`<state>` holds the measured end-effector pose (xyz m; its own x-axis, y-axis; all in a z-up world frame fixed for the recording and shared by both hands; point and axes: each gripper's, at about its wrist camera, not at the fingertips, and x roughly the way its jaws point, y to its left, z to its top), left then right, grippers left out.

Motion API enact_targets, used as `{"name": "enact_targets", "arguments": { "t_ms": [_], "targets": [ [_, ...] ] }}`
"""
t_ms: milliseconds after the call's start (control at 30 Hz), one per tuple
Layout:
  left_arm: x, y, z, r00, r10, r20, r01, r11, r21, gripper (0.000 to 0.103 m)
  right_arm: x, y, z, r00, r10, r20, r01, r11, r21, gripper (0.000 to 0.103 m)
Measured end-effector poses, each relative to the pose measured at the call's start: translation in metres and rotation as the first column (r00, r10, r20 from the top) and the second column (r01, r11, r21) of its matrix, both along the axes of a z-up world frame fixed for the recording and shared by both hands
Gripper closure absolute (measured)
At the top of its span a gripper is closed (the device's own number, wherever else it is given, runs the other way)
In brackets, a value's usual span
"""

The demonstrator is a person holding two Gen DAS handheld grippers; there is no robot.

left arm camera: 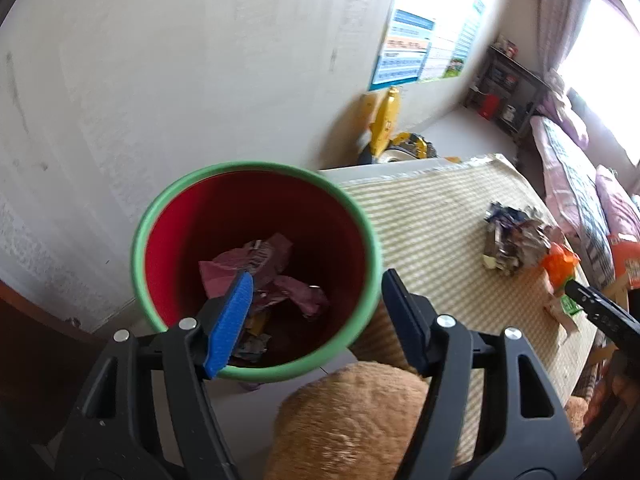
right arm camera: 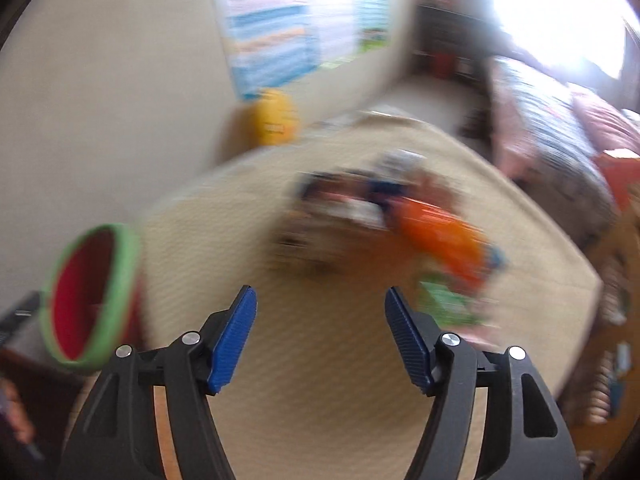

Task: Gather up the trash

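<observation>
Left wrist view puts your left claw (left arm camera: 316, 300), spread and empty, over the bin (left arm camera: 256, 268) holding wrappers (left arm camera: 264, 276). Your right claw (right arm camera: 320, 336), also spread, faces the trash pile (right arm camera: 384, 216) on the mat (right arm camera: 320, 380), ready to grab.

Background stuff: poster (left arm camera: 424, 46) on the white wall (left arm camera: 180, 80) at about 1 o'clock, with a yellow toy digger (left arm camera: 390, 128) parked right under it. Dark shelf unit (left arm camera: 506, 88) over at 2 o'clock, pink curtain (left arm camera: 560, 12) above it. Bed with striped bedding (left arm camera: 576, 184) runs along 3 o'clock. Woven striped mat (left arm camera: 432, 216) dead center, something tan and fuzzy (left arm camera: 352, 420) at 6.
</observation>
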<state>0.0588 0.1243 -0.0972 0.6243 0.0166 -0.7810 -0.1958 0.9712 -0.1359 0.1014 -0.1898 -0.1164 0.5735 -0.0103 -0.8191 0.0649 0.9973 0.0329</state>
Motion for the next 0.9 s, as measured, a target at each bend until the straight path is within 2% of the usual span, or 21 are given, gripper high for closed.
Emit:
{"name": "enact_targets", "arguments": {
  "t_ms": [67, 133, 300, 333, 367, 400, 433, 533, 633, 700, 833, 900],
  "targets": [
    [0.001, -0.013, 0.003, 1.000, -0.024, 0.000, 0.024, 1.000, 0.005, 0.038, 0.001, -0.028, -0.017, 0.998, -0.058, -0.040, 0.057, 0.998, -0.027, 0.036],
    [0.002, -0.025, 0.004, 0.999, -0.047, -0.004, 0.047, 0.999, 0.005, 0.038, 0.002, -0.050, -0.034, 0.993, -0.085, -0.085, 0.084, 0.996, -0.015, 0.035],
    [0.005, -0.058, 0.008, 0.993, -0.115, -0.014, 0.115, 0.993, 0.022, 0.038, 0.014, -0.062, -0.066, 0.985, -0.062, -0.160, 0.054, 0.997, -0.058, 0.036],
    [0.005, -0.065, 0.009, 0.992, -0.129, -0.016, 0.129, 0.991, 0.029, 0.037, 0.014, -0.062, -0.068, 0.986, -0.061, -0.156, 0.049, 0.996, -0.078, 0.039],
    [0.005, -0.070, 0.009, 0.990, -0.139, -0.018, 0.140, 0.990, 0.035, 0.037, 0.012, -0.064, -0.067, 0.989, -0.054, -0.141, 0.041, 0.995, -0.093, 0.054],
    [0.006, -0.078, 0.009, 0.988, -0.154, -0.020, 0.154, 0.987, 0.045, 0.037, 0.011, -0.065, -0.066, 0.990, -0.043, -0.138, 0.032, 0.996, -0.083, 0.061],
    [0.006, -0.083, 0.010, 0.986, -0.163, -0.022, 0.164, 0.985, 0.053, 0.037, 0.008, -0.068, -0.065, 0.989, -0.030, -0.143, 0.024, 0.999, -0.045, 0.076],
    [0.009, -0.101, 0.008, 0.981, -0.191, -0.036, 0.193, 0.979, 0.062, 0.037, -0.006, -0.072, -0.061, 0.989, 0.003, -0.145, 0.004, 0.999, 0.047, 0.086],
    [0.015, -0.118, 0.005, 0.974, -0.224, -0.044, 0.226, 0.973, 0.052, 0.037, -0.033, -0.076, -0.050, 0.989, 0.019, -0.144, 0.004, 0.988, 0.152, 0.086],
    [0.022, -0.134, 0.005, 0.967, -0.253, -0.043, 0.255, 0.965, 0.067, 0.037, -0.050, -0.075, -0.043, 0.989, 0.034, -0.144, -0.007, 0.982, 0.186, 0.086],
    [0.046, -0.171, 0.003, 0.949, -0.313, -0.030, 0.314, 0.947, 0.069, 0.037, -0.077, -0.066, -0.035, 0.990, 0.057, -0.131, -0.029, 0.979, 0.201, 0.086],
    [0.062, -0.187, 0.000, 0.944, -0.329, -0.027, 0.330, 0.942, 0.054, 0.037, -0.083, -0.059, -0.033, 0.992, 0.060, -0.115, -0.044, 0.990, 0.137, 0.086]
  ]
}}
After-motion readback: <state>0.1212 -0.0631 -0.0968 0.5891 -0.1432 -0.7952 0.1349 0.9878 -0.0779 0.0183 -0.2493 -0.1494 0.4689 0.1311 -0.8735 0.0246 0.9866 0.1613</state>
